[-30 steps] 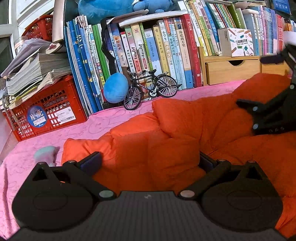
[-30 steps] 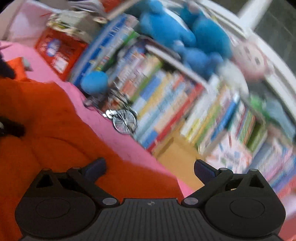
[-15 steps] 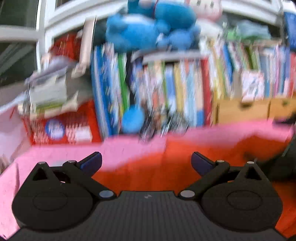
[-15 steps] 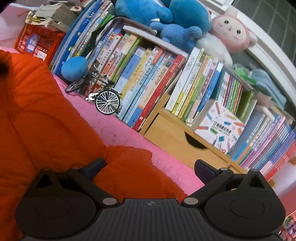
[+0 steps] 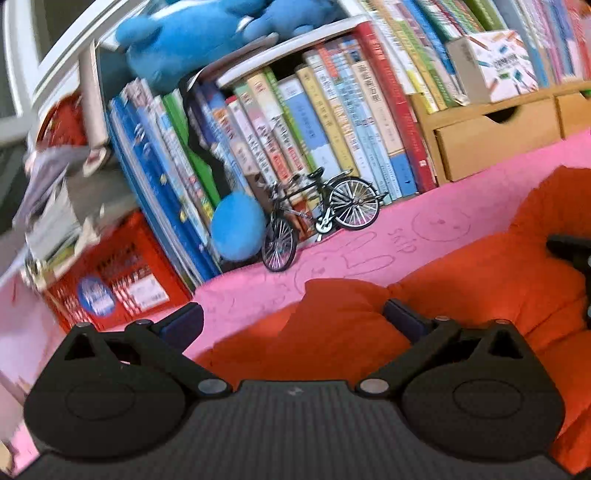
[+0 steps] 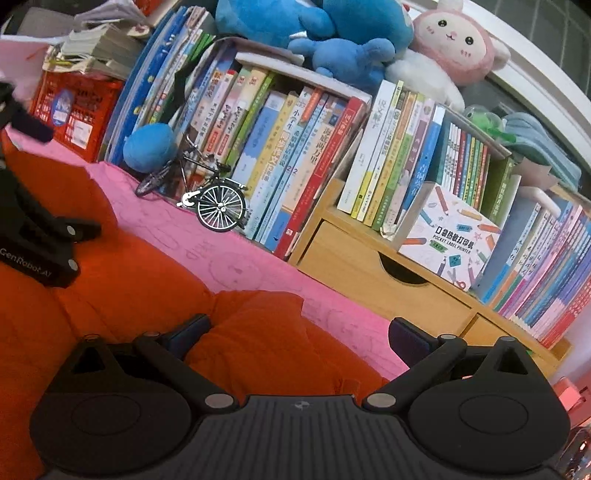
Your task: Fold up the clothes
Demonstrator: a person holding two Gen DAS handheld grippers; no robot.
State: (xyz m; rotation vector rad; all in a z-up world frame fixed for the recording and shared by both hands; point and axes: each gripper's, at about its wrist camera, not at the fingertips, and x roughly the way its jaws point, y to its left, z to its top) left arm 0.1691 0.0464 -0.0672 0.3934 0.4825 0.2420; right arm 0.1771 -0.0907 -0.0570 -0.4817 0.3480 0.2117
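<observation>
An orange padded garment (image 5: 461, 288) lies bunched on a pink cloth (image 5: 369, 251) that covers the work surface and carries faint pen doodles. The left gripper (image 5: 291, 317) hangs over the garment's left edge with its fingers spread wide and gripping nothing; a fold of orange fabric rises between them, and whether the pads touch it cannot be told. The right gripper (image 6: 299, 332) sits over the garment's right end, its fingers likewise parted and empty, with a hump of fabric between them and bare pink cloth under the right finger.

Behind the garment runs a row of upright books (image 5: 325, 129), and just in front of them stands a small model bicycle (image 5: 317, 218) on the cloth, leaning beside a blue plush ball (image 5: 236, 229). A red plastic crate (image 5: 110, 280) with stacked papers on top closes off the left end, and a wooden drawer unit (image 5: 495, 136) stands at the right, under more books. Nothing lies on the cloth between the garment and these things.

The left view shows the right gripper only as a dark edge at the frame's right. The right view shows the left gripper's body at its left edge, resting above the orange fabric, and also a pink rabbit plush (image 6: 454, 40), blue plush toys (image 6: 314, 26) on top of the shelf, and a label printer box (image 6: 450, 240) on the drawer unit
</observation>
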